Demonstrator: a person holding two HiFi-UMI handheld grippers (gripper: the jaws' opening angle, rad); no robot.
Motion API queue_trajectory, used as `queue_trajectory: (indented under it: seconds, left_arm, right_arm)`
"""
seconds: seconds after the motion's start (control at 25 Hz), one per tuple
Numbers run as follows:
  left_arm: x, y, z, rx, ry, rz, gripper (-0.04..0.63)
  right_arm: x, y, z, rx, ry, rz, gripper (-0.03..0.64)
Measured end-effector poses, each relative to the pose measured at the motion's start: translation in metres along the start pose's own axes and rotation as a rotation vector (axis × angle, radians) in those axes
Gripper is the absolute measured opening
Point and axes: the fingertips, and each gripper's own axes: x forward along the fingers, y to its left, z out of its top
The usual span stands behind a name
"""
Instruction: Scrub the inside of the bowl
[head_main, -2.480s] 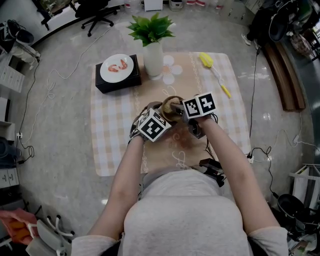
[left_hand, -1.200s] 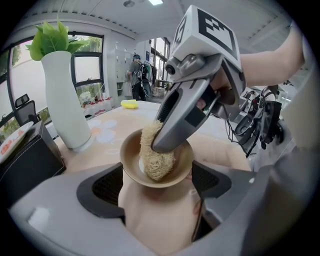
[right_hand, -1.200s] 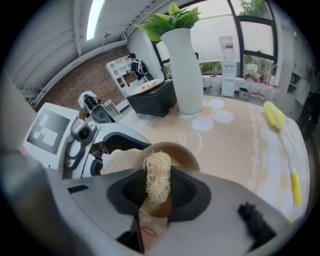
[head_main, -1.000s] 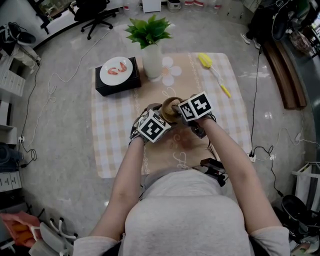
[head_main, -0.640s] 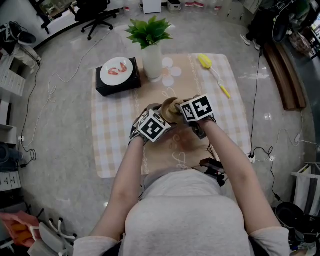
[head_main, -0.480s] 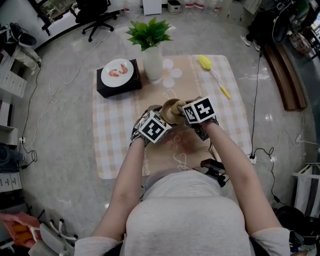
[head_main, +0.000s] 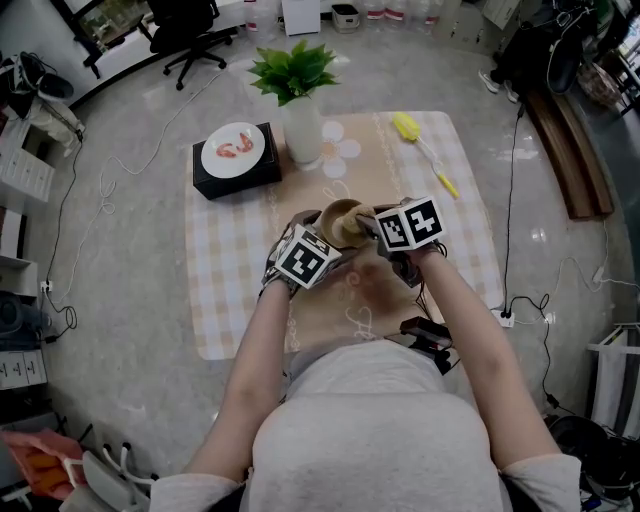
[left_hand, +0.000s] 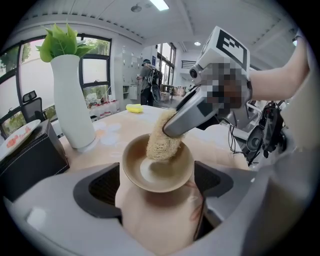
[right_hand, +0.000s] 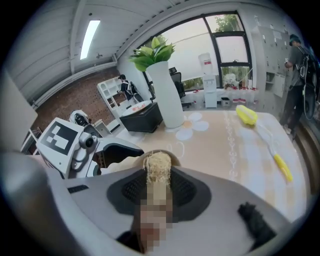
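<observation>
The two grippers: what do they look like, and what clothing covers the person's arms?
Both the left gripper and right gripper have light grey bodies with dark ribbed pads. Each carries a white cube with black square markers. The person wears a light grey shirt with short sleeves.

A pale checked cloth (head_main: 225, 270) with a beige flowered runner covers the counter. At its far edge a tall white vase (head_main: 303, 128) of green leaves (head_main: 296, 68) stands upright. Just beside it, on the left, a black box (head_main: 213, 180) carries a round white plate (head_main: 234, 150) of reddish food. A yellow long-handled brush (head_main: 410, 128) lies well apart at the right. A black office chair (head_main: 195, 20) stands on the grey floor (head_main: 120, 300) beyond
</observation>
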Motion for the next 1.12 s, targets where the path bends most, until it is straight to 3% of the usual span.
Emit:
queue_trajectory:
  seconds: [0.44,0.76,0.88,1.12]
  left_arm:
    - [-0.015,-0.001,0.003,0.000,-0.037,0.039,0.567]
    - [-0.039,-0.008,0.027,-0.037,-0.125,0.125,0.565]
    - [-0.048,-0.007,0.038,-0.069,-0.182,0.168,0.544]
    - [-0.067,-0.009,0.061,-0.158,-0.305,0.240,0.394]
  right_arm:
    - [-0.030,0.008,0.021,0.063,-0.142,0.064,0.103]
    - [-0.048,0.018,0.029,0.047,-0.207,0.110,0.103]
    - [-0.057,0.018,0.034,0.071,-0.258,0.116,0.103]
    - [-0.079,0.017,0.042,0.093,-0.359,0.119,0.103]
